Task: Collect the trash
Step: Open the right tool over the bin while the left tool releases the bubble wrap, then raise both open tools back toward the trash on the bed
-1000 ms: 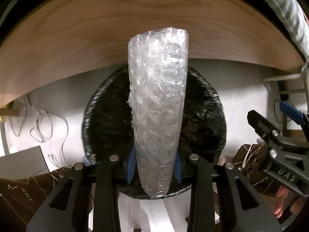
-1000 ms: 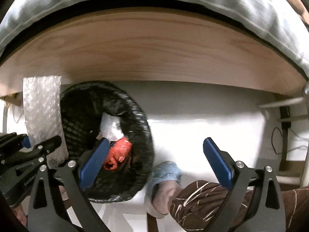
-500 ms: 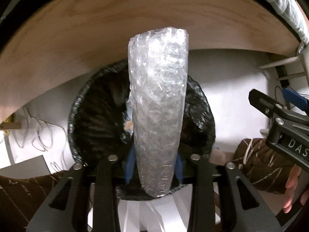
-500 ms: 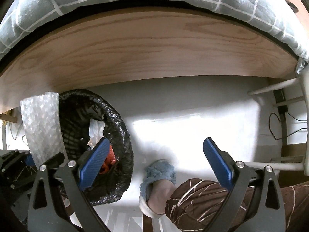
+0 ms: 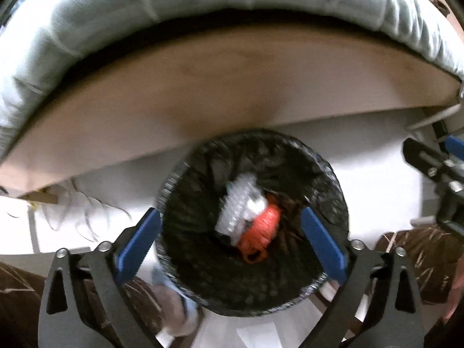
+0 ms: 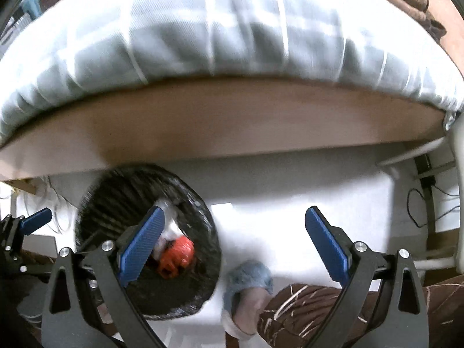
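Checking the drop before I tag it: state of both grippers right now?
Left gripper: open, jaws have just been opening, nothing between them; bubble wrap lies in the trash bin.
Right gripper: open, holding nothing.

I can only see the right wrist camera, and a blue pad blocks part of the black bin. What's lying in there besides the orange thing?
Observer: In the left wrist view, a wad of bubble wrap lies inside the bin, resting against the orange bundle.
Operator: And the left tongs? I only catch their edge.
Observer: The left tongs stand wide above the bin. They have just been opening, and nothing is between their pads.
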Demonstrator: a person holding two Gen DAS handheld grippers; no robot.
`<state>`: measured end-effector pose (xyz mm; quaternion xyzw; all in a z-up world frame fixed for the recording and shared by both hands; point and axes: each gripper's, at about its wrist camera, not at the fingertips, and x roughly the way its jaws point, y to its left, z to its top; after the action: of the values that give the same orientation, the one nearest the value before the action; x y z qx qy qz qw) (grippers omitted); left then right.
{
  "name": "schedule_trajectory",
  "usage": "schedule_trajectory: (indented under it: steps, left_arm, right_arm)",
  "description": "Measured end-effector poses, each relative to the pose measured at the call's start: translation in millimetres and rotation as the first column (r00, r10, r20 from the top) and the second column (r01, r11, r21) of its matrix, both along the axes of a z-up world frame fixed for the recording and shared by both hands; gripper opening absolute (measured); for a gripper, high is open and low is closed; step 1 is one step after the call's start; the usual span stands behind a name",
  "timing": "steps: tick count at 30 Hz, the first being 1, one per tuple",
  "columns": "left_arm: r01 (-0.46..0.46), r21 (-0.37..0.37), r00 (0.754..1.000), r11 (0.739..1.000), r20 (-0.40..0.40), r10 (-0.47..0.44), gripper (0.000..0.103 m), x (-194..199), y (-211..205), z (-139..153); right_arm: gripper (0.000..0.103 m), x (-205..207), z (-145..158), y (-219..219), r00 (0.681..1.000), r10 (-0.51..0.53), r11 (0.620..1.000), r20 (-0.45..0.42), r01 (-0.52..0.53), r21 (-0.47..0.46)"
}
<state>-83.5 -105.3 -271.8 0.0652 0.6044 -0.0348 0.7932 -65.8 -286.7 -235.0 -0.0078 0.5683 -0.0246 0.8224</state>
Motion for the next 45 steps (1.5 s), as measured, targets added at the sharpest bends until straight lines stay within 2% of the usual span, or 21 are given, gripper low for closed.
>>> schedule_trajectory:
  steps: [3,8,12,15,19,30,36,45]
  left_arm:
    - [-0.006,0.007,0.999,1.000,0.047,0.006,0.097,2,9,17]
    - [-0.040,-0.029,0.993,0.999,0.108,0.043,0.097,6,24,49]
    - [-0.066,-0.072,0.988,0.995,0.136,0.075,0.097,10,34,75]
    - [-0.068,-0.085,0.978,0.994,0.191,0.083,0.097,10,41,98]
    - [-0.060,-0.072,0.963,0.996,0.259,0.076,0.097,12,42,123]
    - [-0.082,-0.142,0.933,0.986,0.337,0.126,0.097,33,62,167]
    - [-0.112,-0.136,0.920,0.984,0.360,0.155,0.097,57,78,183]
    - [-0.149,-0.119,0.906,0.982,0.380,0.183,0.097,107,103,195]
  right_arm:
    - [0.093,-1,25,8,0.998,0.015,1.000,0.063,-0.016,0.020]
    - [0.093,-4,59,21,0.984,0.072,0.997,0.161,-0.067,-0.040]
    - [0.093,-8,89,29,0.968,0.102,0.994,0.229,-0.092,-0.050]
    - [0.094,-7,109,30,0.956,0.106,0.994,0.274,-0.097,-0.046]
    - [0.093,-2,125,29,0.946,0.097,0.995,0.309,-0.095,-0.020]
    - [0.093,15,158,29,0.925,0.060,0.997,0.376,-0.076,0.029]
    - [0.093,36,174,31,0.917,0.042,0.998,0.396,-0.059,0.032]
    - [0.093,77,190,52,0.901,0.095,0.995,0.424,-0.104,-0.003]
